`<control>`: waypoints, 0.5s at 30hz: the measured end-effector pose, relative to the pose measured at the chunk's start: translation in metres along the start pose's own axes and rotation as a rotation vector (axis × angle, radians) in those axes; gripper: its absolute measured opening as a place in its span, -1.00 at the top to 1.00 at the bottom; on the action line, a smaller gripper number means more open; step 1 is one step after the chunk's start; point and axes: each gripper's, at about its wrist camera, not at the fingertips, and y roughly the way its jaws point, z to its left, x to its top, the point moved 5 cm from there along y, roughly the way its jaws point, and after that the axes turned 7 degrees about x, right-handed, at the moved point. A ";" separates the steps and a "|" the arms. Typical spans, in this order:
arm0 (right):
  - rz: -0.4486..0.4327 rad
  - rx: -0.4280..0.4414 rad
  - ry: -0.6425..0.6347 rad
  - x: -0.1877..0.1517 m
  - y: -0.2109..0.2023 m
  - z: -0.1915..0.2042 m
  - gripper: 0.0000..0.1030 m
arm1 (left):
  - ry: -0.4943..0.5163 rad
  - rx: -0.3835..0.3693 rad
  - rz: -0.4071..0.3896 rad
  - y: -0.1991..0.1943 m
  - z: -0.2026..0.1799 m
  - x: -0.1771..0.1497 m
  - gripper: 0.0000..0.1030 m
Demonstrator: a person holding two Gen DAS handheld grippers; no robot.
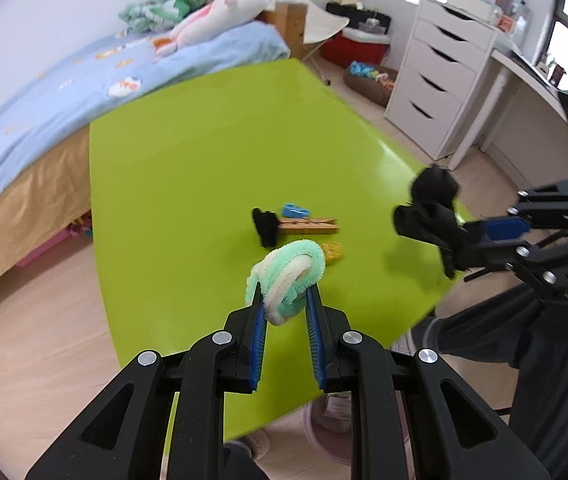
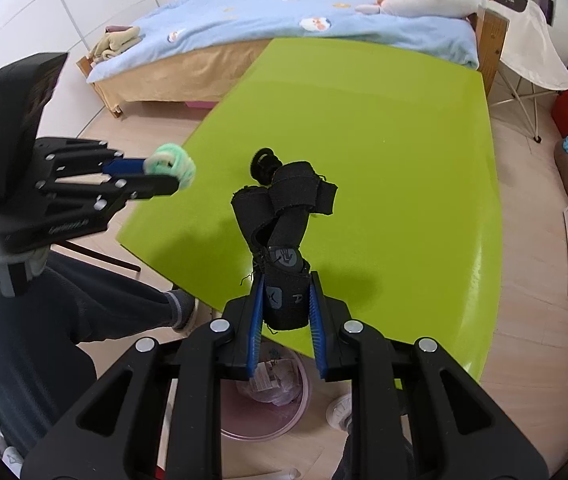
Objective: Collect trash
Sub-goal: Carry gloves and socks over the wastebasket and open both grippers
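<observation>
Both loads clamped above the bench [image 1: 187, 152] — left hand-held gripper [image 1: 284, 300] nipping a fuzzy green-and-white coil [image 1: 288, 276] near its end, right hand-held gripper [image 2: 286, 300] gripping a black strap bundle [image 2: 284, 220] low down — either may slip free before reaching the pink bin [image 2: 284, 420].

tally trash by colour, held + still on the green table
Black: 2, strap bundle in right gripper, small black piece on table
Mint/white: 1, fuzzy coil in left gripper
Blue: 1
Yellow: 1
Wood: 1, clothespin
Total: 6
</observation>
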 end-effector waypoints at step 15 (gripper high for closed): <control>-0.042 -0.011 -0.061 -0.043 -0.044 0.046 0.60 | -0.005 -0.023 -0.076 -0.053 -0.039 -0.047 0.63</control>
